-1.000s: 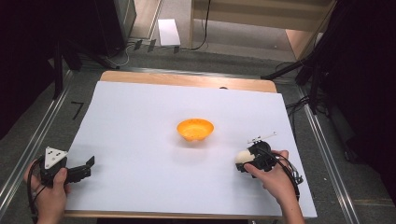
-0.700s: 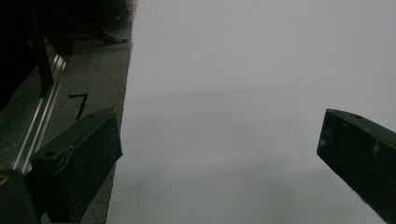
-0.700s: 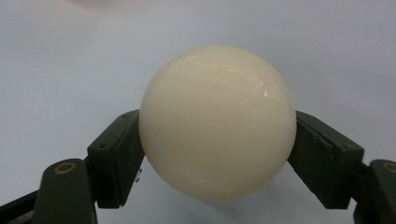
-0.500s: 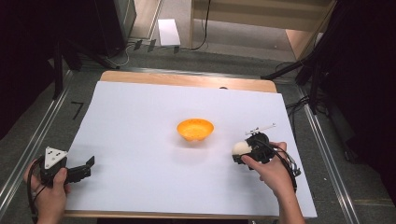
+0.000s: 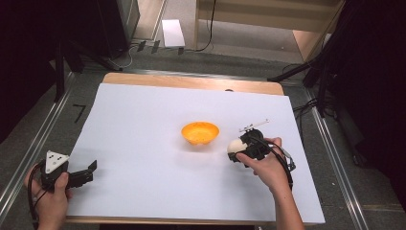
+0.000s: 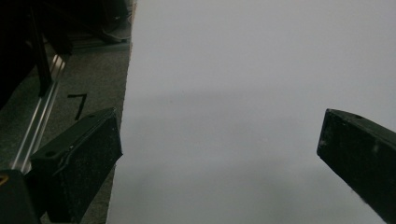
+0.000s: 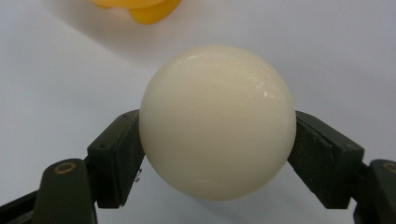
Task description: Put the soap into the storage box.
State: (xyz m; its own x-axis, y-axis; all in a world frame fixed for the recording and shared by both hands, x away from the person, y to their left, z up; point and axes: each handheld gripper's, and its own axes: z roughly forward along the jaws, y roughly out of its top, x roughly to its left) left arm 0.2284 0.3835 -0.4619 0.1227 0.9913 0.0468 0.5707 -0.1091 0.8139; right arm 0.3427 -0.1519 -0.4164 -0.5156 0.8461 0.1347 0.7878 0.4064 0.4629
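A cream-white ball sits clamped between the two black jaws of my right gripper, which is shut on it. In the high view the ball hangs just right of an orange bowl that stands mid-table on the white sheet. The bowl's rim peeks in at the top of the right gripper view. My left gripper rests near the sheet's front left corner. Its jaws stand wide apart in the left gripper view, with bare white sheet between them.
The white sheet covers most of the wooden table. Metal rails run along both sides of the table. Dark stands and cables crowd the floor at the right.
My right gripper has carried the ball left and a little up, from the front right toward the orange bowl. The left gripper has stayed put.
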